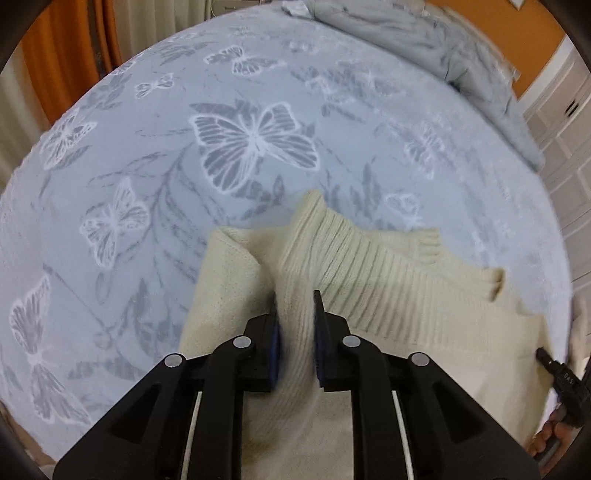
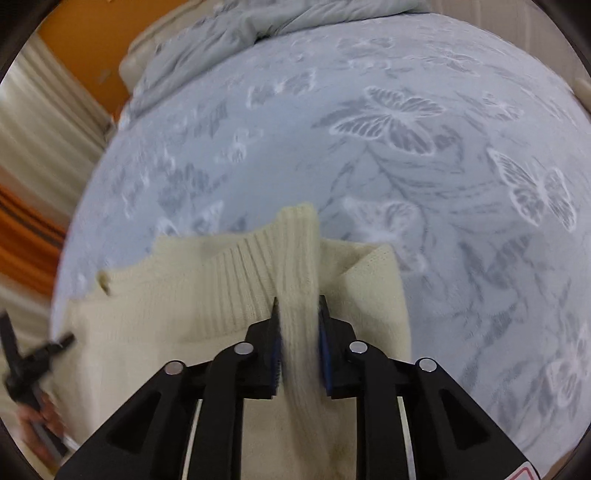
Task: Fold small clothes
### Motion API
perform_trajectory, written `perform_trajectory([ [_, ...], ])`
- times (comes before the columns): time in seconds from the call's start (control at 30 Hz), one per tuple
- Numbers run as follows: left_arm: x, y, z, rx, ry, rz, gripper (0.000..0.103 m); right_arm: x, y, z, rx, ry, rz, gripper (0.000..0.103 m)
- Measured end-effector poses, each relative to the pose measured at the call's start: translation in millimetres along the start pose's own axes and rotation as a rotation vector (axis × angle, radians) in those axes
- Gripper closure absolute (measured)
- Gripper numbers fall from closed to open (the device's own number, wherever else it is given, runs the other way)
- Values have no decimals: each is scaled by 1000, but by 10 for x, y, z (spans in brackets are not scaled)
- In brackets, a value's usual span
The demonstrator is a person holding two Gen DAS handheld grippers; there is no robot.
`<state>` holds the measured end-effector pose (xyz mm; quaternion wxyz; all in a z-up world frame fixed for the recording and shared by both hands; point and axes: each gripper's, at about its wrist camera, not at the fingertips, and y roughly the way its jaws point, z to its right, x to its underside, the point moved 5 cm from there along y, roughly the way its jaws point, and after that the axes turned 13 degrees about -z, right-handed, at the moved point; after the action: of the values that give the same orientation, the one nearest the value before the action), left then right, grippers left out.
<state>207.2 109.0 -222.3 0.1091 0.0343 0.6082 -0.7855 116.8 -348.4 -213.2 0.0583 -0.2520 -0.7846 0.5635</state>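
A cream knitted sweater point(image 1: 424, 314) with a ribbed hem lies on the bed and is held up by both grippers. My left gripper point(image 1: 295, 299) is shut on a ribbed corner of it, the fabric bunched between the blue pads. My right gripper point(image 2: 297, 304) is shut on the other ribbed corner of the sweater point(image 2: 166, 302). Each gripper shows at the edge of the other's view: the right one point(image 1: 565, 380) with a hand, the left one point(image 2: 29, 365) with a hand.
The bed has a light blue cover with white butterflies point(image 1: 255, 144). A rumpled grey duvet point(image 1: 424, 40) is piled at the far end, also in the right wrist view point(image 2: 229, 33). An orange wall and curtains stand beyond the bed.
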Motion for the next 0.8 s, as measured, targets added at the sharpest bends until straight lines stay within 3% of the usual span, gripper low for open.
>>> perform_trajectory([
  [0.07,37,-159,-40,8,-8,11,78,77,-290,-43,46,1,73,64],
  [0.13,88,-392,-37,20,-9,68,73,169,-506,-262,-28,-65,130,64],
  [0.23,228,-645,130,94,9,113,73,437,-424,-968,-162,-199,70,71],
  [0.33,368,-559,416,131,25,83,70,778,8,-1719,-247,-335,-57,83],
  [0.4,439,-388,497,74,31,58,71,957,310,-2029,-241,-399,-126,86],
  [0.47,488,-129,427,2,14,8,71,1025,562,-2101,-191,-411,-173,86],
  [0.5,512,-54,354,-17,1,-10,71,991,626,-1999,-159,-391,-172,90],
  [0.57,550,9,176,10,-19,-10,70,868,608,-1677,-210,-306,-176,103],
  [0.6,567,-12,115,28,-19,-4,70,778,540,-1408,-198,-233,-152,103],
  [0.67,581,-30,26,35,15,3,72,620,363,-690,-86,-81,-76,103],
  [0.77,635,-19,13,40,83,36,73,584,129,166,-103,89,-44,103],
  [0.8,653,-30,13,42,94,49,73,595,-11,346,-70,119,-24,103],
])
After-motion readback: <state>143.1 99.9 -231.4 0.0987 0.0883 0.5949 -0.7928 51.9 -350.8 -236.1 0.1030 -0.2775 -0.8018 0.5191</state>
